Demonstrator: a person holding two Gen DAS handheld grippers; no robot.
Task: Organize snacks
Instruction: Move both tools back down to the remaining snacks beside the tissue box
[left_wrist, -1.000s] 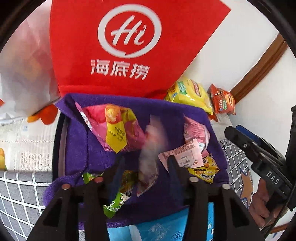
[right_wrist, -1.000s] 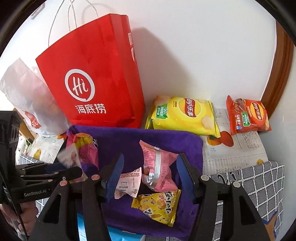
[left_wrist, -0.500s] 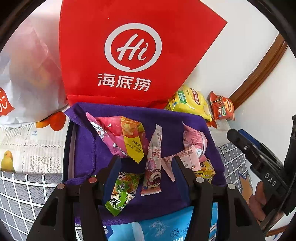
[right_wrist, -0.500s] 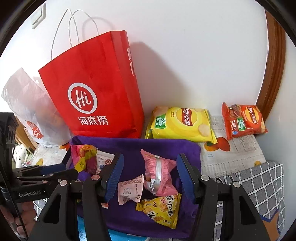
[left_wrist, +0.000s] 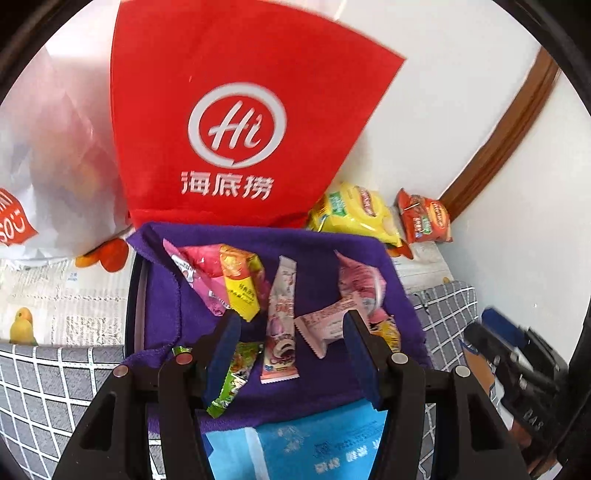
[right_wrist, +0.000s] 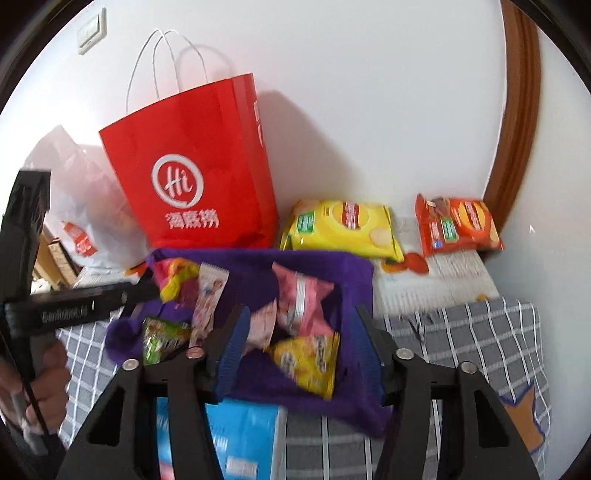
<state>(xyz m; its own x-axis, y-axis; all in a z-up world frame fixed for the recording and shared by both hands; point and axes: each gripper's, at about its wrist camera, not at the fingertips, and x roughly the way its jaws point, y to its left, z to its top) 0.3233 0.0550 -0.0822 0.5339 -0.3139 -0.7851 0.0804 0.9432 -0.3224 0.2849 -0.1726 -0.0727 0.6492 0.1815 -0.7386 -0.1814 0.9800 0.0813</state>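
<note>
Left wrist view first: we see our left gripper (left_wrist: 291, 350) at the bottom, its two blue pads set apart with nothing pinched between them. Its jaws have just been opening. One second ago a long pink and white snack was a blur between these pads. Now that long snack (left_wrist: 280, 325) lies flat on the purple cloth (left_wrist: 321, 251), at about 12 o'clock from the pads. We also see more of the cloth than before, and the red bag looks smaller.

At 9 o'clock from the long snack lies a green packet (left_wrist: 232, 380), partly behind the left pad. At 3 o'clock lies a small pink packet (left_wrist: 325, 326). A little farther, at 11 o'clock, is a big pink and yellow bag (left_wrist: 229, 280). At 1 o'clock is a pink puffy bag (left_wrist: 360, 284).

Right wrist view: our right gripper (right_wrist: 301, 350) hangs over the near edge of the cloth. Its jaws have just been closing, but they are apart and grip nothing. A yellow packet (right_wrist: 310, 363) lies on the cloth between them, partly in front of the small pink packet. This view is blurry now, and the cloth sits farther left in it than before.

Farther back, at 12 o'clock, the red paper bag (right_wrist: 192, 177) stands against the wall. At 2 o'clock lie a yellow chips bag (right_wrist: 343, 227) and a red chips bag (right_wrist: 458, 227). At 9 o'clock a hand (right_wrist: 48, 373) holds the other gripper.
</note>
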